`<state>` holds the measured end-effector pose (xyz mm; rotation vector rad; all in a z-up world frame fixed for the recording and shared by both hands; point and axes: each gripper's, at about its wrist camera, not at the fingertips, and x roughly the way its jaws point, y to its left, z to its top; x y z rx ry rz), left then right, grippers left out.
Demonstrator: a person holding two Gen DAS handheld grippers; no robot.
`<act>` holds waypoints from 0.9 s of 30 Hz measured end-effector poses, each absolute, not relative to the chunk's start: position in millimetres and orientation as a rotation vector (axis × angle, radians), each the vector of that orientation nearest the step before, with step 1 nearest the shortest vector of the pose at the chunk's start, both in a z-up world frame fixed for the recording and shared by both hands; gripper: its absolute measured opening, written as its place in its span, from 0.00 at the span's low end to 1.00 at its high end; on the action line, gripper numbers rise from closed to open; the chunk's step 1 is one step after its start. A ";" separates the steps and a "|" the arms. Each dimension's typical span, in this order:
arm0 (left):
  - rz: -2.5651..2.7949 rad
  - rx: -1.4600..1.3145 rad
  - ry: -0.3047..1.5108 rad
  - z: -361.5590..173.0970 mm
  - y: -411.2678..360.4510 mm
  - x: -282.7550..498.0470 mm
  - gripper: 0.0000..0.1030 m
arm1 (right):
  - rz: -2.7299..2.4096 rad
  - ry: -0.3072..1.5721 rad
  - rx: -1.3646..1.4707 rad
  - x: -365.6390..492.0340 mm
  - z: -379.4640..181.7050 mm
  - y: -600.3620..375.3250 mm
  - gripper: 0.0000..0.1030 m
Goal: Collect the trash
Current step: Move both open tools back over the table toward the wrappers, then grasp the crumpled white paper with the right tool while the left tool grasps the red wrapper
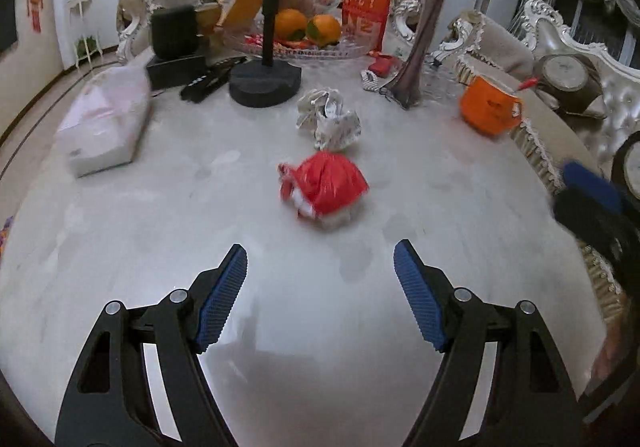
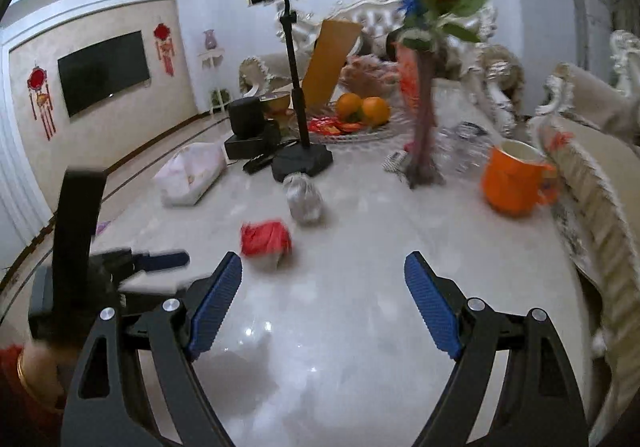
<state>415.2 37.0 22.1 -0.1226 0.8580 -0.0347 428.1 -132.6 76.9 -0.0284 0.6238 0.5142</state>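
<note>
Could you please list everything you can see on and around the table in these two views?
Table: one, pale marble, glossy, fills the foreground.
Red wrapper: one, crumpled, table middle.
Silver wrapper: one, crumpled, just behind the red one.
Orange mug: one, right edge of the table.
Vase: one, dark, with red and blue flowers, right of centre.
Oranges: two, on a clear glass tray at the back.
Camera stand: one, black, round base, centre back.
Tissue pack: one, white, left side.
Black speaker: one, back left.
Television: one, black, on the left wall.
Left gripper: blue pads, open, empty.
Right gripper: blue pads, open, empty.
</note>
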 end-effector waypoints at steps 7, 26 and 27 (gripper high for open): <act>-0.009 -0.101 0.927 3.2 36.6 463.2 0.72 | 0.584 0.720 -0.165 509.8 53.0 -69.0 0.77; -0.006 -0.080 0.920 -5.9 41.5 491.2 0.72 | 0.632 0.831 -0.220 585.0 11.5 -14.1 0.69; -0.021 -0.095 0.915 -5.3 43.0 490.7 0.72 | 0.641 0.848 -0.203 586.3 9.4 -15.8 0.63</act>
